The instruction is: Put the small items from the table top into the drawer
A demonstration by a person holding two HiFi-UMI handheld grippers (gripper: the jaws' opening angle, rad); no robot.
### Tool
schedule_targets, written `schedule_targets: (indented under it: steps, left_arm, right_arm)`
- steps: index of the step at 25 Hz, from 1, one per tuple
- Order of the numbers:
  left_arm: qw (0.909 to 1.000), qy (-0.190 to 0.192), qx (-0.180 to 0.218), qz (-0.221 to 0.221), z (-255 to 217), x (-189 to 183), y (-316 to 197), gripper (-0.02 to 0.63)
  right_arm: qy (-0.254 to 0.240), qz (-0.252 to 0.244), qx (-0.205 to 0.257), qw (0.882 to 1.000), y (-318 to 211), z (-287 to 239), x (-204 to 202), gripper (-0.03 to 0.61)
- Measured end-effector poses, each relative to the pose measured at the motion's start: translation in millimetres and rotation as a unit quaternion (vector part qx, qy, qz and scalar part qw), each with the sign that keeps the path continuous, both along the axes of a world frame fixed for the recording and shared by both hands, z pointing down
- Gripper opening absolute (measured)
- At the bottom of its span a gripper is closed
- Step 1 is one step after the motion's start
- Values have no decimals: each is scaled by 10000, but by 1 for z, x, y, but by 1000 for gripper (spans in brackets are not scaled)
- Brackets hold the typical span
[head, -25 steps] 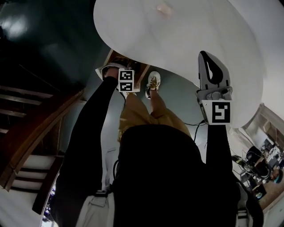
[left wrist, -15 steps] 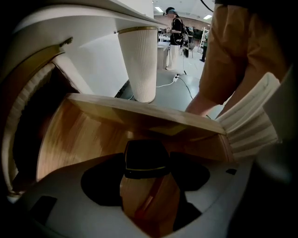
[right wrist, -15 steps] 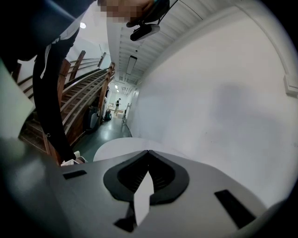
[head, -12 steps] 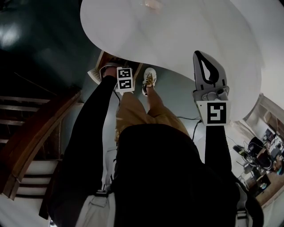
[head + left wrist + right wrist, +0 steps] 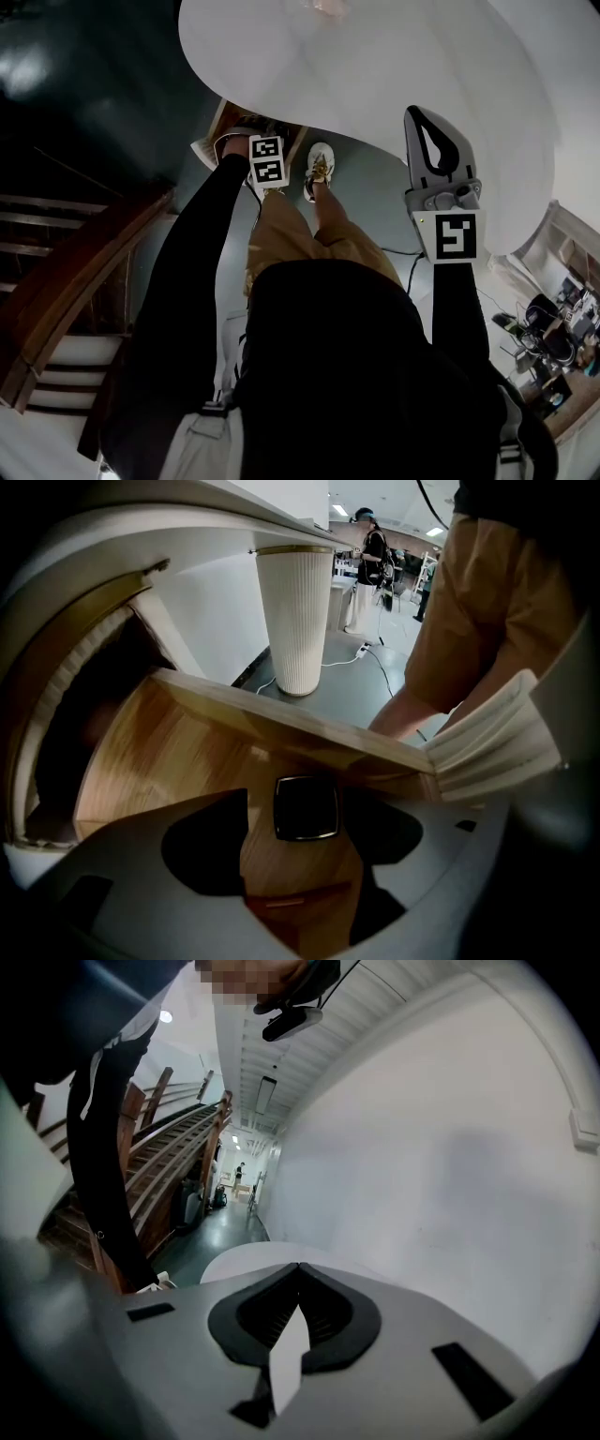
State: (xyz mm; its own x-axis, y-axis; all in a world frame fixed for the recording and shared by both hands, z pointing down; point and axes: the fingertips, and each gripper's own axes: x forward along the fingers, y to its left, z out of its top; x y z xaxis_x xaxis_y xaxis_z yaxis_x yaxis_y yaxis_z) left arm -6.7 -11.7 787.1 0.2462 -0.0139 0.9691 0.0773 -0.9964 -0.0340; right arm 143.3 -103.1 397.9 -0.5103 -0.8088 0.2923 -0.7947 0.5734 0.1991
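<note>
The room has a dark glossy floor, with a wooden stair at the left of the head view and a white wall behind the table.

Nearest the person, both sleeves reach forward from the chest. The right gripper is held upright over the near edge of the table top. Its jaws are pressed together with nothing between them and it touches nothing. The left arm stretches lower and further, under the table top's near left edge. There the left gripper points down into the pulled-out drawer. Its jaws are spread, and a small dark square item with a bright rim lies on the wooden drawer floor in the gap between them. It appears clear of both pads.

That item looks delivered, so I judge this step all but finished, with only the left gripper's withdrawal to come. Beyond the drawer wall stand the ribbed table leg and the person's tan trouser leg. At the far edge of the table top sits a faint pinkish spot, too blurred to name. If it is an item, it is left to fetch, and the drawer is yet to be shut.
</note>
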Motion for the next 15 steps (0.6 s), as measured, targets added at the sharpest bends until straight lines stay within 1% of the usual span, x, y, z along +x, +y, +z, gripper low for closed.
schedule_targets:
  steps: [2, 4, 7, 9, 11, 12, 15]
  left_arm:
    - [9998, 59, -145, -108, -13, 2, 1, 330]
    - [9995, 149, -204, -192, -29, 3, 0, 330]
    - [9987, 277, -82, -414, -52, 2, -2, 330]
    - [9968, 412, 81, -686, -69, -4, 0, 330]
    - [9915, 620, 160, -1136, -86, -15, 1, 330]
    - [9871, 744, 158, -1409, -95, -21, 0, 330]
    - [9704, 1094, 259, -2138, -122, -38, -9, 330]
  right_arm:
    - [-139, -15, 37, 9999, -1, -8, -6, 26]
    - [-254, -58, 109, 9996, -2, -16, -10, 26]
    - [-248, -155, 210, 9994, -2, -21, -13, 26]
    - [-234, -213, 260, 9992, 1, -24, -20, 26]
    - [-299, -248, 339, 9987, 2, -30, -32, 26]
    - [-292, -310, 388, 9983, 3, -31, -39, 26]
    - [-294, -407, 454, 9977, 1, -33, -53, 26]
